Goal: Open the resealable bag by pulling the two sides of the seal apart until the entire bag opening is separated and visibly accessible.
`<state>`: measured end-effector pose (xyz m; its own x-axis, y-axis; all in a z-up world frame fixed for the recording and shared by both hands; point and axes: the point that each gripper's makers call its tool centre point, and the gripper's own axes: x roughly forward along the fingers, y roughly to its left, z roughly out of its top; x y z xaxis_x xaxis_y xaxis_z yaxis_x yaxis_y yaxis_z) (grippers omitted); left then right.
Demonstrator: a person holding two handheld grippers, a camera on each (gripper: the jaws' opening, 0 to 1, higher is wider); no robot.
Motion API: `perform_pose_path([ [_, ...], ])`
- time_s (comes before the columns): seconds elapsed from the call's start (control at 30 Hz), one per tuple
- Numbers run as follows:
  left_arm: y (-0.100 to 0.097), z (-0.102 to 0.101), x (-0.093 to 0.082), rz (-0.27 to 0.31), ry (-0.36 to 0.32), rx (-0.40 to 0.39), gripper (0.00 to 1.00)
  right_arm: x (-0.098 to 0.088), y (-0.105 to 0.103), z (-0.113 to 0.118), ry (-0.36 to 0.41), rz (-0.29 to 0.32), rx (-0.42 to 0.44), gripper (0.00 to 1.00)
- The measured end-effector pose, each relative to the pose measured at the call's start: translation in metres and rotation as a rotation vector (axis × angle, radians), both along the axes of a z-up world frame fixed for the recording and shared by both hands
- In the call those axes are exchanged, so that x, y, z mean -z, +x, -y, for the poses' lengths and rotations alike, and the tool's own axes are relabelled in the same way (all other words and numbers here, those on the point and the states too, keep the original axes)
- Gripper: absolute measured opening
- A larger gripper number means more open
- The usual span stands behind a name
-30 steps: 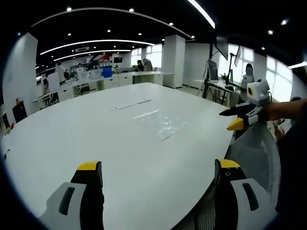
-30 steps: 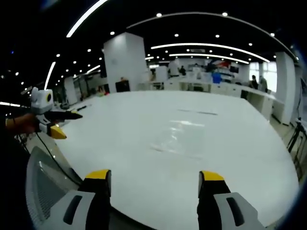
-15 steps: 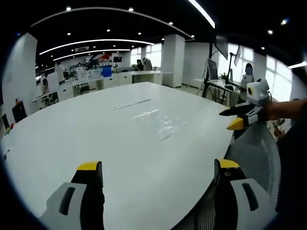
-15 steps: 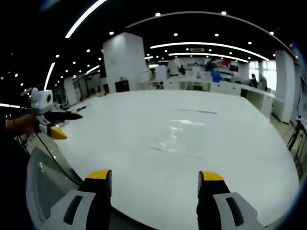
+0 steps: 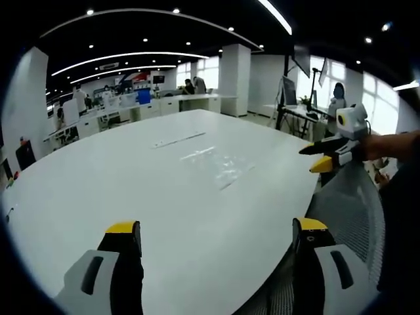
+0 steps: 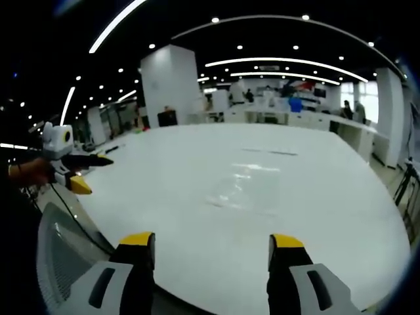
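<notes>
Looking along the left claw [image 5: 216, 231] in the left gripper view, its two yellow-tipped jaws are seen spread wide apart with nothing held between them, raised over the near edge of a large white tabletop [image 5: 118, 184]. A clear resealable bag [image 5: 220, 165] is seen lying flat toward the far right part of the tabletop, well apart from the jaws, and whether its seal is closed cannot be told. A thin pale strip [image 5: 178, 140] is seen lying beyond the bag, nearer the far edge. The right claw [image 5: 317, 157] is held by a hand [image 5: 384, 146] past the right edge of the tabletop, off the surface, with its jaws parted and nothing gripped. A grey mesh chair back [image 5: 348, 213] is seen below that hand, beside the tabletop's right edge.

In the right gripper view, the right claw [image 6: 211, 241] is shown with its jaws wide apart and empty, over the near edge of the tabletop [image 6: 315, 197]. The resealable bag [image 6: 231, 191] is seen flat near the middle of the tabletop, apart from both claws. The left claw [image 6: 88, 172] is held beyond the left edge, jaws parted and empty. The mesh chair back [image 6: 62, 252] is seen at the near left corner.
</notes>
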<state>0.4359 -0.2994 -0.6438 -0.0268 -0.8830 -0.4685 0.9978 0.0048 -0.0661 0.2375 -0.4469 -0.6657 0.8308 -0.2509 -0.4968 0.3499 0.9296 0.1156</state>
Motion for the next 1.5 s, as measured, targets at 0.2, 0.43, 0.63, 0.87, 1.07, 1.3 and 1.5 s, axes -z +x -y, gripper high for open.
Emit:
perform_pose_path([
  [0.2, 0.001, -0.003, 0.003, -0.004, 0.007, -0.008, 0.94, 0.0, 0.001, -0.001, 0.007, 0.009, -0.005, 0.68],
  [0.43, 0.0, -0.004, 0.004, -0.009, 0.011, -0.008, 0.94, 0.0, 0.002, -0.002, 0.008, 0.007, -0.01, 0.68],
  [0.63, 0.0, -0.004, 0.004, -0.009, 0.01, -0.008, 0.93, 0.0, 0.002, -0.001, 0.008, 0.008, -0.009, 0.67],
  [0.87, 0.0, -0.004, 0.007, -0.008, 0.018, -0.005, 0.93, 0.002, 0.004, -0.001, 0.002, -0.005, -0.015, 0.67],
  [1.07, -0.001, -0.004, 0.006, -0.005, 0.017, 0.001, 0.93, 0.004, 0.005, 0.001, -0.009, -0.014, -0.016, 0.67],
  [1.3, -0.002, -0.004, 0.008, -0.004, 0.025, 0.008, 0.93, 0.003, 0.008, 0.008, -0.049, -0.039, -0.023, 0.67],
  [1.5, -0.002, -0.004, 0.01, -0.005, 0.031, 0.011, 0.93, 0.002, 0.019, 0.016, -0.112, -0.07, -0.066, 0.66],
])
